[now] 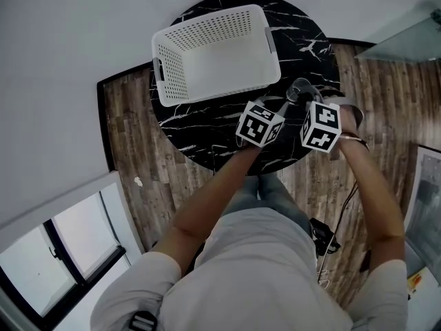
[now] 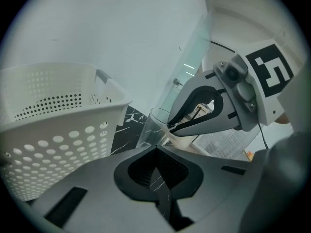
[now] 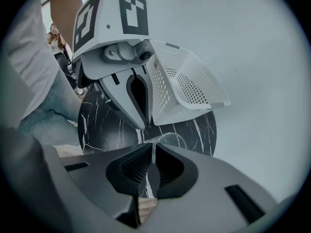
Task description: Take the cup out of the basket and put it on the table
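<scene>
The clear glass cup is outside the white perforated basket, just right of it over the black marble table. My right gripper is shut on the cup's rim; in the right gripper view the thin glass wall runs between its closed jaws. My left gripper is shut with nothing in it, its tip close beside the cup. From the left gripper view the right gripper pinches the rim. I cannot tell whether the cup's base rests on the table.
The basket looks empty and fills the table's far left. The round table's edge lies just behind the grippers, with wooden floor around it. A glass panel stands far right. A person is in the background.
</scene>
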